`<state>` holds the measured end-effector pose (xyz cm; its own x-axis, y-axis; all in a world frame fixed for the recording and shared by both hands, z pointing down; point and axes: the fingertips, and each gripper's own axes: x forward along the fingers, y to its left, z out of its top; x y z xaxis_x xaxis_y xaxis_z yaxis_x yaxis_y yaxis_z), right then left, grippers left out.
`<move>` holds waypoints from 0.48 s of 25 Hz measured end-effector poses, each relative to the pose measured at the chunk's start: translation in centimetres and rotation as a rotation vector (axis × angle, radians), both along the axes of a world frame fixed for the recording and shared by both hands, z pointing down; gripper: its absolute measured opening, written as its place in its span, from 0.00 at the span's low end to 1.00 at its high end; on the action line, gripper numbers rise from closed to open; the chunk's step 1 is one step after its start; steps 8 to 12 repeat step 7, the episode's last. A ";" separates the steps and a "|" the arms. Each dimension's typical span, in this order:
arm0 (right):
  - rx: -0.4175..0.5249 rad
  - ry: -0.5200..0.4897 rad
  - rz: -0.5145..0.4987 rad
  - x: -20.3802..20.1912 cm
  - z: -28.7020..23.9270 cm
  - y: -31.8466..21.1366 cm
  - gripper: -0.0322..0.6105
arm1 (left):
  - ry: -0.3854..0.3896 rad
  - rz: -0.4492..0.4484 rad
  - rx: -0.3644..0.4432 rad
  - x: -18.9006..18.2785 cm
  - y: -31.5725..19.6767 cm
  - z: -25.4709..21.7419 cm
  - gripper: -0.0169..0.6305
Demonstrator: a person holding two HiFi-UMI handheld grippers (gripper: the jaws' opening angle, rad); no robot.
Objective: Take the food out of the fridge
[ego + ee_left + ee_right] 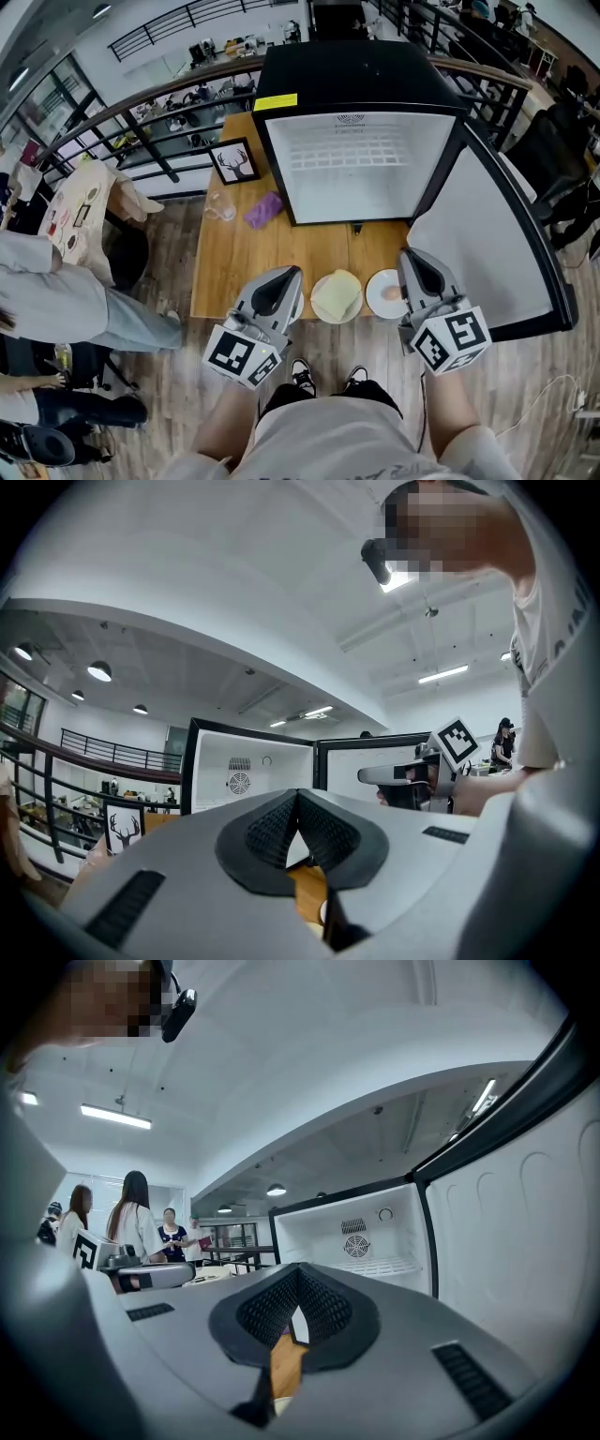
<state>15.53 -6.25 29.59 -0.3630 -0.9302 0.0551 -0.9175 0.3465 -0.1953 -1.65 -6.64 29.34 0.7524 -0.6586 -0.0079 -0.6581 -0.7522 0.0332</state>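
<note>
The black mini fridge [361,84] stands at the back of the wooden table [234,272] with its door [487,234] swung open to the right. Its white inside shows only a bare wire shelf. Two plates sit on the table in front of it: one with a pale yellow piece of food [336,296], and a white plate [385,292] with a small brownish item. My left gripper [295,273] hangs shut just left of the yellow food, holding nothing. My right gripper [405,254] is shut and empty above the white plate's right edge. The fridge also shows in the left gripper view [248,771] and the right gripper view [361,1237].
A purple object [263,209], a clear plastic piece [220,206] and a framed deer picture [234,161] lie on the table left of the fridge. A person sits at far left [56,300]. Railings [141,122] run behind the table. Several people stand in the distance [131,1218].
</note>
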 end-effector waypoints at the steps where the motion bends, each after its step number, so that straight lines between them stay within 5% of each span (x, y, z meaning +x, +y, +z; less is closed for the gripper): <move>1: -0.002 0.003 -0.001 0.0 -0.1 -0.1 0.08 | 0.000 0.000 -0.001 0.0 -0.1 0.0 0.04; 12: -0.015 0.005 -0.011 -0.6 0.0 -1.3 0.08 | 0.004 -0.009 -0.005 -0.5 -1.2 0.0 0.04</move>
